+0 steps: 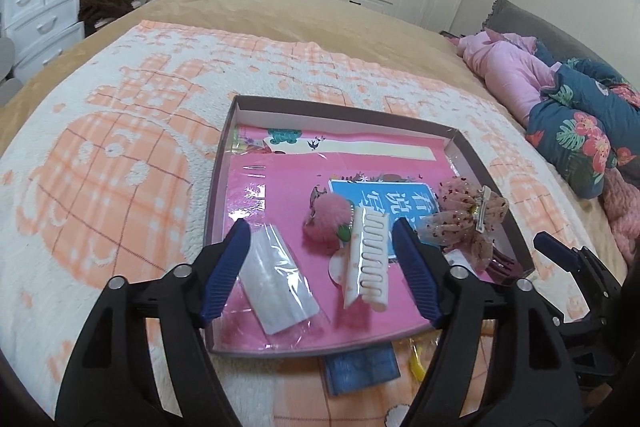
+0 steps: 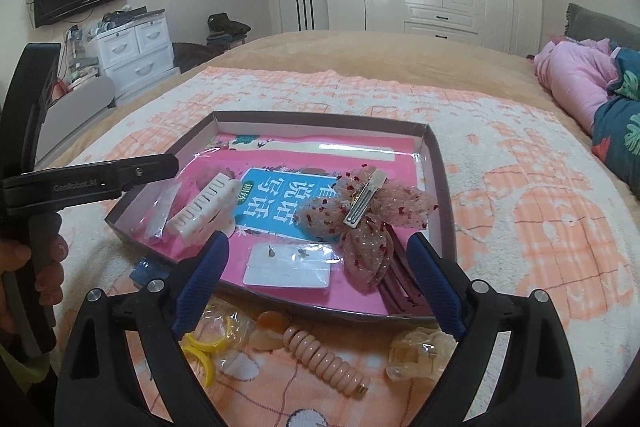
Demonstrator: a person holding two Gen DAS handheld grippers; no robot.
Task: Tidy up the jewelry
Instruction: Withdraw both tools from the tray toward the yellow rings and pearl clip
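A shallow brown box tray (image 1: 224, 155) (image 2: 438, 163) lies on the bed, lined with a pink book. Inside it are a cream claw clip (image 1: 370, 259) (image 2: 202, 207), a pink pompom clip (image 1: 326, 225), a pink lace bow clip (image 1: 472, 217) (image 2: 360, 215), a clear bag (image 1: 276, 287) (image 2: 160, 207) and an earring card (image 2: 288, 267). My left gripper (image 1: 322, 241) is open and empty over the tray's near part. My right gripper (image 2: 318, 251) is open and empty above the tray's near edge. On the blanket in front of it lie yellow rings (image 2: 200, 347), a peach spiral hair tie (image 2: 324, 357) and a translucent clip (image 2: 420, 351).
The tray sits on an orange and white blanket (image 1: 120, 147) (image 2: 540, 227). A blue card (image 1: 362, 367) and a yellow ring (image 1: 418, 367) lie just outside the tray's near edge. Folded quilts (image 1: 580, 131) lie at the right. The left gripper's body (image 2: 92, 179) shows at the left.
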